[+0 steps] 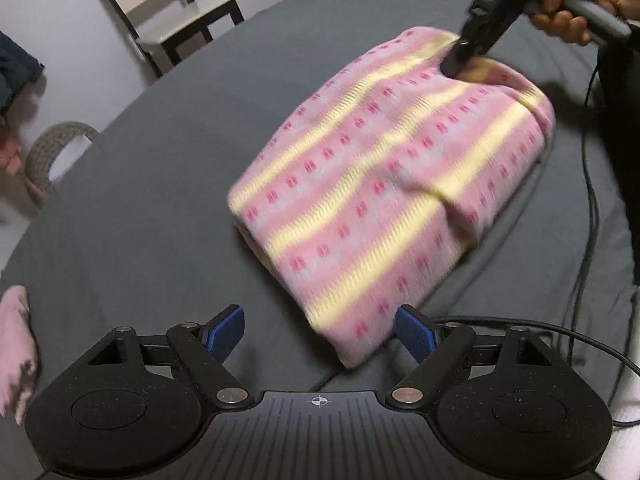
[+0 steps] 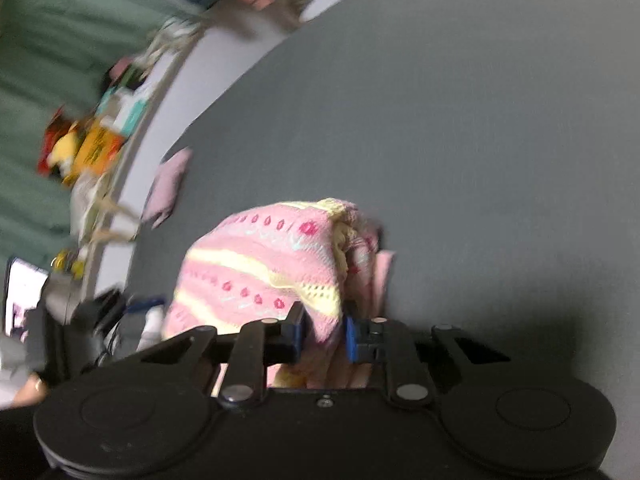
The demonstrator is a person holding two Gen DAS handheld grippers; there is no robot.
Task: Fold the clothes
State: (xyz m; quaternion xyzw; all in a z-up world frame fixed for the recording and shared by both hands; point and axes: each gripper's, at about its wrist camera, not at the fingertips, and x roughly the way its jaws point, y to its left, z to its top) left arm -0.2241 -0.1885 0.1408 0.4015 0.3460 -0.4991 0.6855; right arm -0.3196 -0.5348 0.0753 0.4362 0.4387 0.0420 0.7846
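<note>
Already, from the left wrist view, we see the pink knitted garment with pale yellow stripes and small red motifs [image 1: 384, 184] lying doubled over on the dark grey cloth-covered surface [image 1: 160, 200], so we judge at least one fold is made. Our left gripper [image 1: 319, 334] hovers just short of the garment's near corner, its blue-padded fingers [image 1: 226, 330] spread wide with nothing between them. At the far end our right gripper [image 1: 460, 58], gripped by a hand [image 1: 576, 4], reaches into the top edge of the knit; we read this as a further fold or a tidying pull in progress (the bundle looks puffy, not flat). Squaring the edges and pressing it down appear to be left. A second pink cloth [image 1: 16, 344] is cut off at the left edge, and we cannot tell whether it is folded. A wooden chair [image 1: 172, 12] stands beyond the surface.

Next, from the right wrist view, heavily blurred, our right gripper [image 2: 323, 334] is closed on a bunched edge of the garment [image 2: 260, 264], fabric pinched between its blue pads [image 2: 351, 338]. Most of the garment is hidden behind that raised bunch, so we cannot count its layers. The shelf clutter on the left is too smeared to identify.
</note>
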